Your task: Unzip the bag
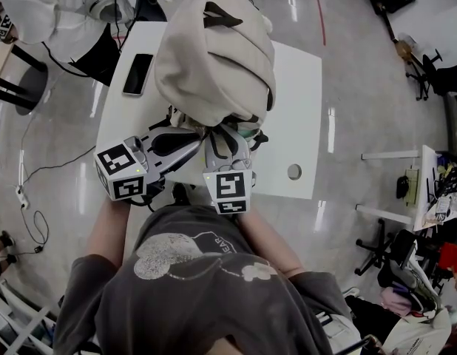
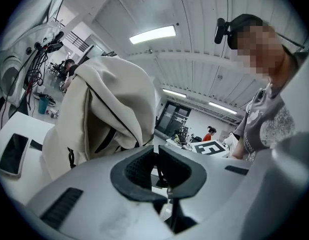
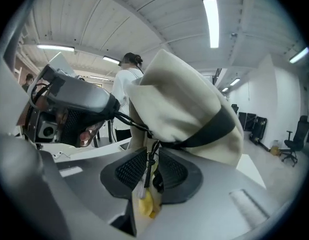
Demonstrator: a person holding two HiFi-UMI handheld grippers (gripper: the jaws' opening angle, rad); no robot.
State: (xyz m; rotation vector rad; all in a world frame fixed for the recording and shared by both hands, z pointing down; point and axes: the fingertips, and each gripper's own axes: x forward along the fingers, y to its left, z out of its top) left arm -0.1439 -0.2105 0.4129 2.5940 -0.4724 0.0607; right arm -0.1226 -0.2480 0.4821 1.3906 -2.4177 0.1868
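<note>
A white counter (image 1: 302, 124) carries the cream bag (image 1: 214, 50), slumped upright in the middle. At the bag's near edge the left gripper (image 2: 155, 156) has its jaws almost together, pinching a thin black cord (image 2: 158, 171). The right gripper (image 3: 152, 166) beside it, jaws narrowly apart, clamps the bag's zip pull (image 3: 148, 171). A phone (image 1: 137, 73) lies left of the bag.
</note>
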